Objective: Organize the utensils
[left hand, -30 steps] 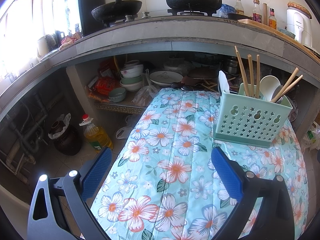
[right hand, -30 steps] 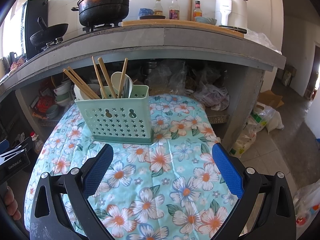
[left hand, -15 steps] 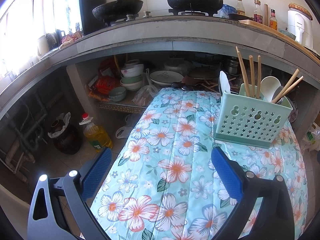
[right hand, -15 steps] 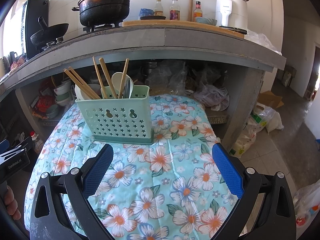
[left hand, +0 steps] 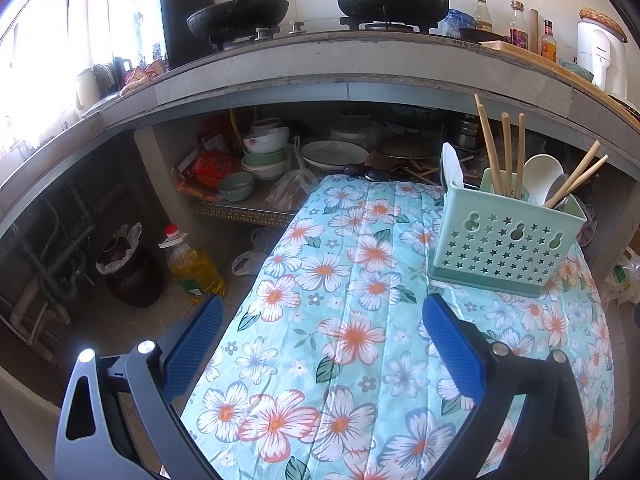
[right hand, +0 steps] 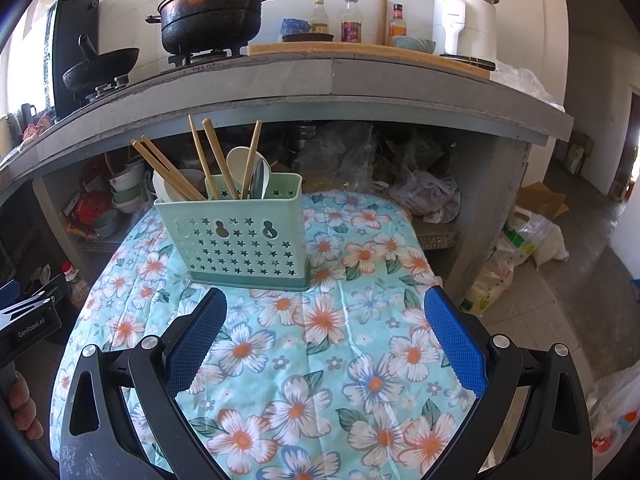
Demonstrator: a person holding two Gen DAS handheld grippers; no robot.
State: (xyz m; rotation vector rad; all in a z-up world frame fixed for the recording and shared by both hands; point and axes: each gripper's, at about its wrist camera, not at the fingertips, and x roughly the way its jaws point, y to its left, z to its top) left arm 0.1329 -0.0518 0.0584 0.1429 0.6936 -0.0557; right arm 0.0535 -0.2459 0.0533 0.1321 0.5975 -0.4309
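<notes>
A mint-green perforated utensil caddy stands on the floral tablecloth. Wooden chopsticks and white spoons stick up out of it. My left gripper hovers open over the cloth, the caddy ahead to its right. Over the near part of the table my right gripper is open too, with the caddy ahead and slightly left. Neither holds anything.
A grey counter overhangs the table's far end, carrying a black pot, a wok and bottles. Bowls and plates fill the shelf below. An oil bottle and dark jar stand on the floor at left.
</notes>
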